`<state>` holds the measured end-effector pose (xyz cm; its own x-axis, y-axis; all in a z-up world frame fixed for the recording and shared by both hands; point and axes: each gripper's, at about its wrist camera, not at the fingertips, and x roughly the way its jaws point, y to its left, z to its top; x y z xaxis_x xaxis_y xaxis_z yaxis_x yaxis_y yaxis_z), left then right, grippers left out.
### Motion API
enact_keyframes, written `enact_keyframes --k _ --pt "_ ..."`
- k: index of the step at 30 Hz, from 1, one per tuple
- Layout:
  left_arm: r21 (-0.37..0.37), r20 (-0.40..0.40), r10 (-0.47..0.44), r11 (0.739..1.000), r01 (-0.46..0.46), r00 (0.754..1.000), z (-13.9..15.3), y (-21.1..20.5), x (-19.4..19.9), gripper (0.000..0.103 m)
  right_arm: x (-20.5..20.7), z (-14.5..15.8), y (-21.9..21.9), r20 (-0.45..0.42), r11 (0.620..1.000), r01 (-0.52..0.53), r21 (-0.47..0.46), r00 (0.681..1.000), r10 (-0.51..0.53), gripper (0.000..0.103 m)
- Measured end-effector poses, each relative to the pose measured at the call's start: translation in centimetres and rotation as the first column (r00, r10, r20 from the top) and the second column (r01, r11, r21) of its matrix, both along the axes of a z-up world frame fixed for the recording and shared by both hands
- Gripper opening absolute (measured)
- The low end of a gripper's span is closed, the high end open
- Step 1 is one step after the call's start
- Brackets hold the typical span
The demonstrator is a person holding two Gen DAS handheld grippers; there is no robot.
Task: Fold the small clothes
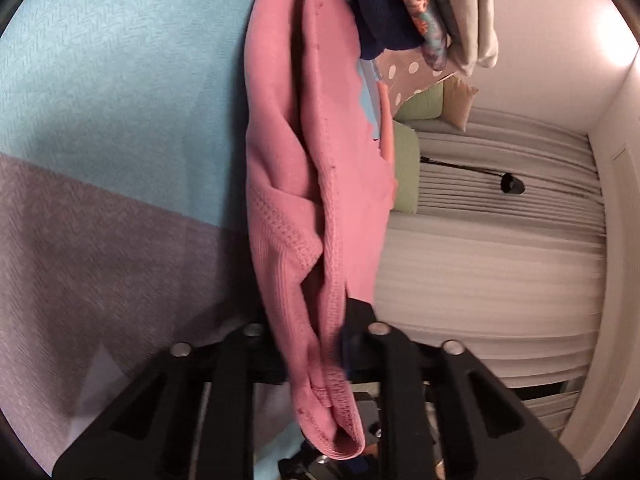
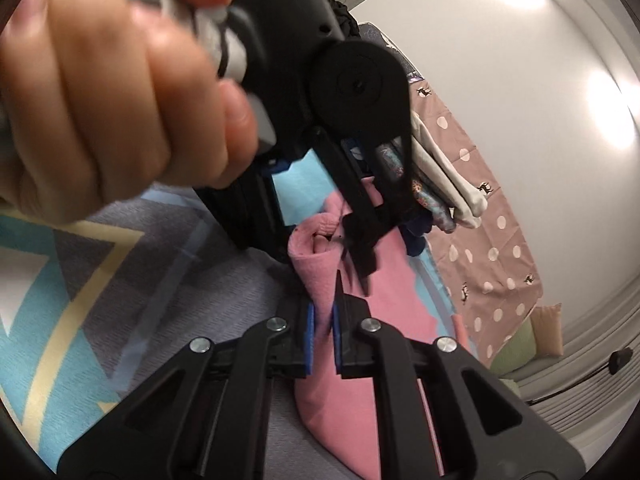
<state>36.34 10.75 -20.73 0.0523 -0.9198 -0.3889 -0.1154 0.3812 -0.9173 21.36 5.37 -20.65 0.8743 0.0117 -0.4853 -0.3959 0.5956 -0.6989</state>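
Observation:
A pink knit garment [image 1: 316, 184] hangs bunched between both grippers above a patterned bedspread [image 1: 100, 100]. My left gripper [image 1: 320, 344] is shut on one edge of it; the cloth runs through the jaws and out behind them. My right gripper [image 2: 323, 332] is shut on another part of the pink garment [image 2: 360, 380], pinched between its blue pads [image 2: 310, 332]. In the right wrist view the left gripper [image 2: 360, 248] and the hand holding it [image 2: 112, 92] are close ahead, gripping the same garment.
A stack of folded clothes [image 1: 436, 12], dark blue, floral and beige, lies beyond the garment; it also shows in the right wrist view [image 2: 436, 176]. A polka-dot cloth [image 2: 492, 240], green and beige pillows [image 1: 424, 104] and pleated curtains [image 1: 500, 248] are behind.

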Motion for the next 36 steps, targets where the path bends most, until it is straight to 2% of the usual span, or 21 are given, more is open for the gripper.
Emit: enact_keyframes --k 3,5,6,8,9,11,12,13,14,16,19,20,21,23,25,27,29,31,32,34,36 --pt "0.062 0.036 0.022 0.998 -0.024 0.999 -0.1 0.5 -0.4 0.010 -0.1 -0.4 -1.3 -0.136 0.995 -0.045 0.093 0.989 0.057 0.033" --pt "0.114 0.072 0.029 0.993 -0.037 0.997 0.3 0.7 -0.7 0.010 -0.6 0.5 -3.1 -0.212 0.976 -0.035 0.214 0.974 0.081 0.034" --pt "0.148 0.096 0.028 0.988 -0.043 0.995 0.6 0.6 -0.8 0.010 -0.8 1.4 -4.7 -0.252 0.955 -0.012 0.295 0.964 0.090 0.034" --pt "0.232 0.165 0.020 0.971 -0.058 0.986 1.9 0.0 -1.1 0.010 -0.2 3.4 -7.3 -0.316 0.916 0.068 0.395 0.946 0.066 0.053" --pt "0.272 0.200 0.011 0.960 -0.066 0.980 2.5 -0.5 -1.3 0.010 1.1 5.1 -9.1 -0.362 0.882 0.138 0.450 0.931 0.039 0.069" --pt "0.376 0.286 -0.022 0.922 -0.091 0.958 4.1 -1.7 -1.9 0.010 3.7 7.9 -11.7 -0.412 0.822 0.230 0.522 0.911 0.006 0.073" --pt "0.420 0.319 -0.043 0.902 -0.101 0.947 4.7 -2.2 -2.1 0.010 5.6 9.6 -13.3 -0.435 0.773 0.278 0.570 0.900 -0.003 0.077" --pt "0.466 0.351 -0.066 0.878 -0.113 0.934 5.4 -3.0 -2.3 0.010 7.6 10.8 -14.2 -0.474 0.747 0.322 0.582 0.880 -0.010 0.086" --pt "0.513 0.378 -0.090 0.849 -0.128 0.921 6.0 -3.7 -2.6 0.010 10.5 11.9 -14.7 -0.530 0.738 0.355 0.574 0.848 0.004 0.086" --pt "0.591 0.415 -0.128 0.791 -0.160 0.901 6.8 -5.1 -3.0 0.010 14.6 12.3 -14.5 -0.608 0.761 0.385 0.523 0.794 0.016 0.086" --pt "0.686 0.460 -0.195 0.697 -0.208 0.866 7.6 -7.0 -4.0 0.011 20.2 11.5 -12.6 -0.768 0.771 0.432 0.467 0.631 0.112 0.086" --pt "0.723 0.471 -0.222 0.652 -0.229 0.854 7.9 -8.0 -4.4 0.011 20.8 11.0 -11.7 -0.790 0.785 0.434 0.443 0.602 0.113 0.086" --pt "0.751 0.478 -0.245 0.613 -0.247 0.844 8.1 -9.0 -4.7 0.011 21.6 10.5 -9.9 -0.814 0.822 0.411 0.393 0.572 0.103 0.086" --pt "0.799 0.479 -0.281 0.531 -0.281 0.831 8.0 -10.3 -5.6 0.011 22.2 9.4 -7.3 -0.839 0.878 0.359 0.316 0.537 0.083 0.086" --pt "0.836 0.473 -0.314 0.455 -0.307 0.823 8.1 -10.8 -6.2 0.011 23.2 8.0 -5.2 -0.872 0.907 0.341 0.246 0.487 0.053 0.086" --pt "0.858 0.472 -0.354 0.396 -0.328 0.807 8.2 -11.9 -6.6 0.011 23.6 7.0 -3.6 -0.893 0.931 0.312 0.191 0.449 0.033 0.086" --pt "0.877 0.462 -0.397 0.334 -0.344 0.793 8.2 -13.0 -7.0 0.011 23.5 6.0 -1.7 -0.890 0.961 0.257 0.102 0.455 -0.027 0.085" --pt "0.894 0.439 -0.408 0.285 -0.345 0.801 8.3 -14.1 -7.1 0.011 24.1 4.8 -0.7 -0.887 0.974 0.224 0.029 0.454 -0.078 0.085" --pt "0.903 0.419 -0.398 0.276 -0.330 0.816 7.9 -14.0 -6.4 0.012 24.3 4.3 -0.4 -0.883 0.977 0.212 -0.004 0.458 -0.103 0.082" --pt "0.908 0.402 -0.366 0.276 -0.315 0.839 7.8 -13.3 -6.2 0.012 24.3 3.1 0.3 -0.837 0.974 0.178 -0.140 0.505 -0.212 0.066" --pt "0.911 0.399 -0.378 0.269 -0.314 0.835 7.8 -13.3 -6.2 0.012 24.5 2.5 1.0 -0.829 0.967 0.174 -0.184 0.502 -0.248 0.060"
